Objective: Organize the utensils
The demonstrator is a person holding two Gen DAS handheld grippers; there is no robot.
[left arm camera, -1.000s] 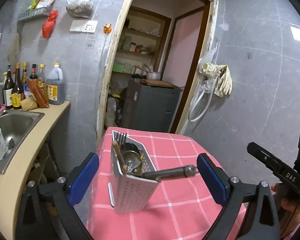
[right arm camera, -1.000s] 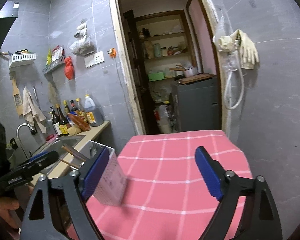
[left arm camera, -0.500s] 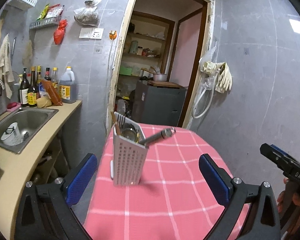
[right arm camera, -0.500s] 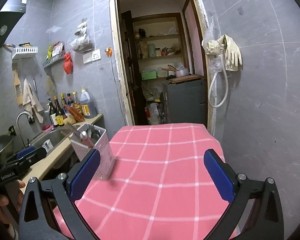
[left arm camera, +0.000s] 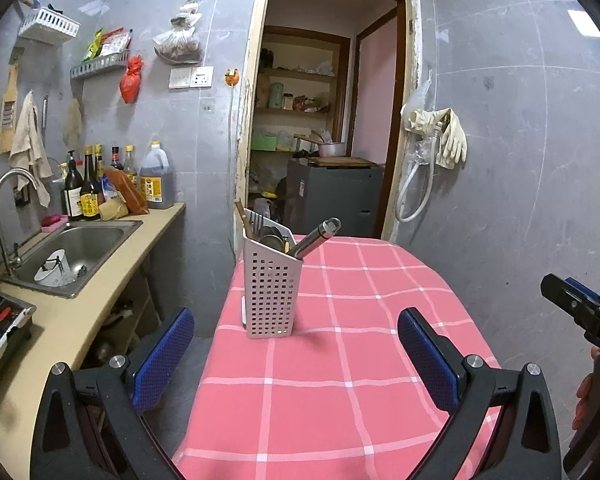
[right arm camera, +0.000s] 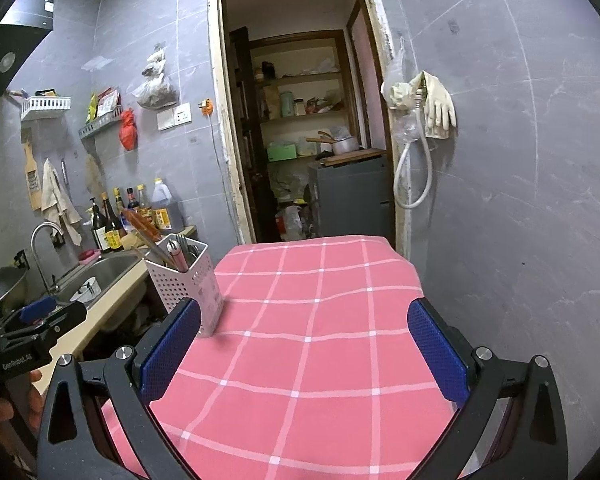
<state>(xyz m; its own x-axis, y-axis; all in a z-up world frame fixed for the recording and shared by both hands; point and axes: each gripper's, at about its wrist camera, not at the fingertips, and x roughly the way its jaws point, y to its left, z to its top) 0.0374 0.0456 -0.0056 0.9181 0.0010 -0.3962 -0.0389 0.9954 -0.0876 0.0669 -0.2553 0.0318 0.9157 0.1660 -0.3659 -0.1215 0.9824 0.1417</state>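
Both grippers, left (left arm camera: 296, 354) and right (right arm camera: 304, 346), gaped empty; the white perforated plastic utensil holder (left arm camera: 271, 290) stood filled; best retreat level, clear of its leaning handles.

Item: utensil holder (left arm camera: 271, 292), white perforated plastic, tall and narrow.
Pose: upright.
Location: near the left edge of the counter under a pink checked tablecloth (left arm camera: 340, 360).
Contents: metal handle (left arm camera: 315, 237) leaning out to the right; fork (left arm camera: 257, 220), spoon and wooden chopsticks (left arm camera: 242, 216) standing inside.
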